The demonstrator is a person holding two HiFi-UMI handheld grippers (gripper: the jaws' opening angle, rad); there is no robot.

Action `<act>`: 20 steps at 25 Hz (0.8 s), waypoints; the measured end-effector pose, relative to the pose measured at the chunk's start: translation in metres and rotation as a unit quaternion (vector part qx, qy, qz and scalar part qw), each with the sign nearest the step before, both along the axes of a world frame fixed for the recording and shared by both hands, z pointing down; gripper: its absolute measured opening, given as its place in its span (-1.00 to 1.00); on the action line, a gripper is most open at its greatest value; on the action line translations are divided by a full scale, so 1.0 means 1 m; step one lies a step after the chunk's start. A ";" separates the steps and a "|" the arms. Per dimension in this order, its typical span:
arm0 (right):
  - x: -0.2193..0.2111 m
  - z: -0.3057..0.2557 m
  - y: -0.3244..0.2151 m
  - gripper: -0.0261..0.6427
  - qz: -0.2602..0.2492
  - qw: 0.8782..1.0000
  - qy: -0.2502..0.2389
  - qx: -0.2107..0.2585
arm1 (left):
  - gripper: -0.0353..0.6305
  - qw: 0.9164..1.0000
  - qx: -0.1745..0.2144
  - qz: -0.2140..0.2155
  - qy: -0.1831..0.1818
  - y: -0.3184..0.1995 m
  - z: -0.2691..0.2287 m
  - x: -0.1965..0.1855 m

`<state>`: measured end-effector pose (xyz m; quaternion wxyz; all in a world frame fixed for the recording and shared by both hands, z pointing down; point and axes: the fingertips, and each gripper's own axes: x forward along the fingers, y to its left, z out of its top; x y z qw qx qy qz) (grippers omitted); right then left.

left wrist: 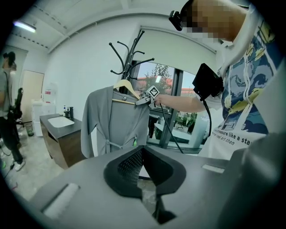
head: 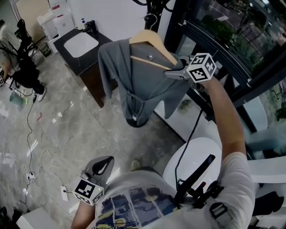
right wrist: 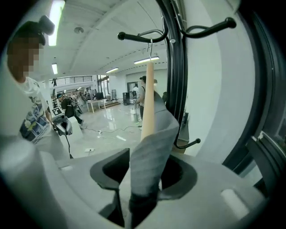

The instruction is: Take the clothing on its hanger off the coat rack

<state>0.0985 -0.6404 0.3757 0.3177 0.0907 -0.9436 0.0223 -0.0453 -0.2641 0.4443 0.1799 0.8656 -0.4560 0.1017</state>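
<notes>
A grey garment (head: 138, 85) hangs on a wooden hanger (head: 149, 42), whose hook sits on the black coat rack (head: 154, 9). My right gripper (head: 174, 71) is raised to the hanger's right shoulder end. In the right gripper view that cloth-covered end (right wrist: 149, 156) runs down between the jaws and is pinched there, with the bare wood (right wrist: 148, 103) rising above it to the rack's hooks (right wrist: 172, 67). My left gripper (head: 102, 166) hangs low by my waist, far from the garment (left wrist: 116, 125), with its tips together and nothing in them.
A dark cabinet with a white sink (head: 80, 44) stands behind and to the left of the rack. Black window frames (head: 223, 53) run along the right. A white round seat (head: 196, 156) lies below my right arm. Cables (head: 35, 165) trail over the floor at left.
</notes>
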 end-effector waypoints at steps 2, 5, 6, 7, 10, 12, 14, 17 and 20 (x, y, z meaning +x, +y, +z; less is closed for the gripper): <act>-0.003 -0.002 -0.001 -0.66 -0.006 1.000 -0.007 0.007 | -0.89 1.000 -0.002 -0.011 0.000 0.001 0.002 -0.005; -0.003 -0.004 0.001 -0.81 -0.004 1.000 -0.015 0.015 | -0.89 1.000 -0.001 -0.021 0.001 0.004 0.005 -0.010; -0.003 -0.004 0.002 -0.81 -0.001 1.000 -0.017 0.016 | -0.89 1.000 -0.001 -0.023 0.001 0.006 0.005 -0.012; -0.004 -0.006 0.003 -0.82 0.003 1.000 -0.020 0.017 | -0.89 1.000 -0.001 -0.025 0.000 0.008 0.005 -0.013; -0.003 -0.013 0.008 -0.91 0.027 0.999 -0.034 0.021 | -0.89 1.000 -0.001 -0.024 -0.001 0.017 0.007 -0.017; -0.002 -0.016 0.011 -0.92 0.038 0.998 -0.034 0.030 | -0.89 1.000 -0.001 -0.025 -0.001 0.022 0.006 -0.020; 0.000 -0.019 0.016 -0.92 0.048 0.998 -0.033 0.034 | -0.89 1.000 0.002 -0.023 -0.001 0.029 0.008 -0.021; 0.004 -0.028 0.028 -0.92 0.060 0.997 -0.030 0.040 | -0.89 1.000 0.008 -0.020 -0.002 0.042 0.005 -0.022; 0.006 -0.043 0.048 -0.92 0.068 0.996 -0.028 0.054 | -0.89 1.000 0.015 -0.015 0.002 0.061 0.006 -0.029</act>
